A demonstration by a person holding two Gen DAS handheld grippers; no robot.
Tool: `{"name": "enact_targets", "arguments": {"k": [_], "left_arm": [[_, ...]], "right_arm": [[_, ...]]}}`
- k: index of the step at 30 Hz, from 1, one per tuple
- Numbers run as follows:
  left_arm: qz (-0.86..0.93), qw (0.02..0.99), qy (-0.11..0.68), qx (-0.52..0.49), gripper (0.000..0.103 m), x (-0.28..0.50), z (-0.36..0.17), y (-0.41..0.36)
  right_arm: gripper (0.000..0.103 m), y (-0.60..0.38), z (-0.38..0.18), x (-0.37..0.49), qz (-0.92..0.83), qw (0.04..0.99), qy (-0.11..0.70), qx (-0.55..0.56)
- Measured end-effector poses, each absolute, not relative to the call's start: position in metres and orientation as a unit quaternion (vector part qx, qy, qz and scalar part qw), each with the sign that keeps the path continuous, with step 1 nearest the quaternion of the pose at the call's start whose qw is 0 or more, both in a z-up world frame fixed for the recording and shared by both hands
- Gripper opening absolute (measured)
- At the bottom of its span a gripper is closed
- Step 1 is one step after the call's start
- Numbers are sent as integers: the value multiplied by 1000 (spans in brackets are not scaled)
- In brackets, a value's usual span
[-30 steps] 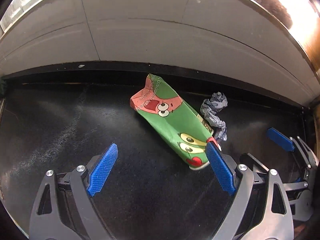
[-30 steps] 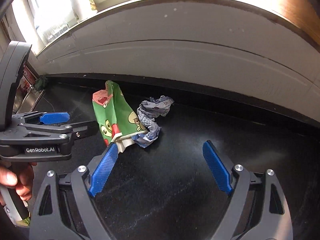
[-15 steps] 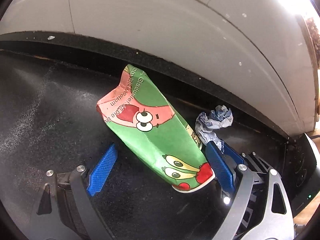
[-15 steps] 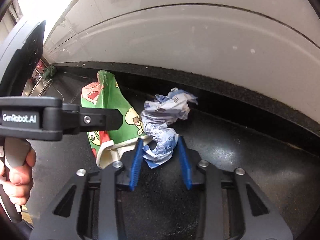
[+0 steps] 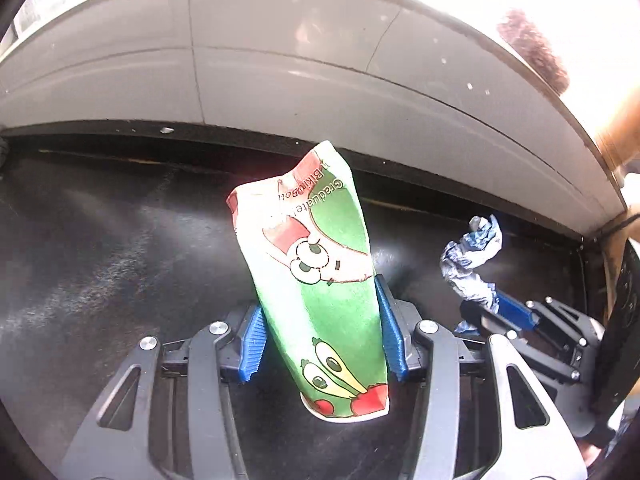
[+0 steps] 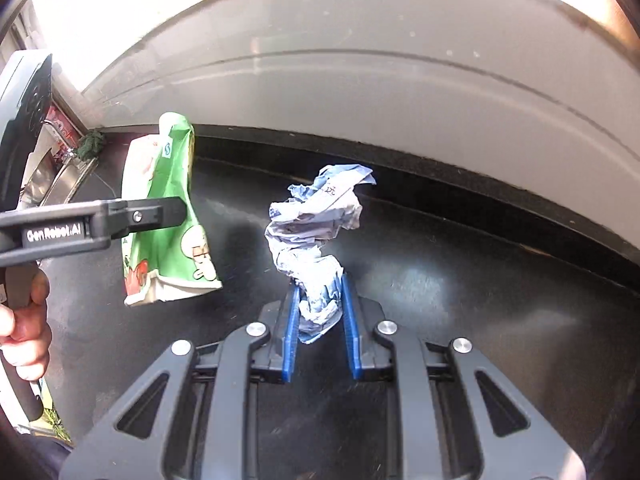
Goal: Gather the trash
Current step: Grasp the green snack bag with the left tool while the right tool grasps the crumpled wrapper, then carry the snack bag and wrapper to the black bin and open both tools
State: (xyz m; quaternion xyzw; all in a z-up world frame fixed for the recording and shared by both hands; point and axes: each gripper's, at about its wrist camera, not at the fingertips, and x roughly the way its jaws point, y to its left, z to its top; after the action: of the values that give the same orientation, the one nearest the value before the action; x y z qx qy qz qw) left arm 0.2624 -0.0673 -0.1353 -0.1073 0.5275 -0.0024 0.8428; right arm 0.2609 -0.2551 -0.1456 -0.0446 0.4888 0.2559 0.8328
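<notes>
right gripper (image 6: 320, 312): jaws closing, blue pads squeezing crumpled blue-and-white paper ball (image 6: 316, 224) | left gripper (image 6: 176, 212): gripping squashed green cartoon paper cup (image 6: 172, 184), held by a hand (image 6: 24, 328) | below: shiny black counter (image 6: 460, 280)

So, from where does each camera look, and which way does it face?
Left wrist: sits on the left claw, looking down along its fingers at the green cup they are closing on; the right claw shows at the right.
Right wrist: sits on the right claw, closing on the crumpled paper; a hand holds the left claw.
Shared: cup, paper, black counter.
</notes>
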Motion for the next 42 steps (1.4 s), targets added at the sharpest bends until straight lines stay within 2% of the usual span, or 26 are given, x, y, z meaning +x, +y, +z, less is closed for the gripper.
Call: {"name": "enact_targets", "arguments": {"k": [6,16,22,33,42], "left_arm": [[12,864,503,-37,48,177,-103,-54],[50,871,486,-47,48,73,-92,-18],[119,871,472,-74,48,4,-81,41],[320,816,460,-138,48,-186,-91,170],[433,740,458,-232,48,-333,-125,220]], "right_arm": [[21,-238,-113,203,266,838,471,-65],[21,-184,-74,132,297,841,441,-103],[21,-120,-62,84,364,818,425,-133],[21,62,-63,-49,552,707,393,-204],[21,177,-98,-179,662,578,388,-277]]}}
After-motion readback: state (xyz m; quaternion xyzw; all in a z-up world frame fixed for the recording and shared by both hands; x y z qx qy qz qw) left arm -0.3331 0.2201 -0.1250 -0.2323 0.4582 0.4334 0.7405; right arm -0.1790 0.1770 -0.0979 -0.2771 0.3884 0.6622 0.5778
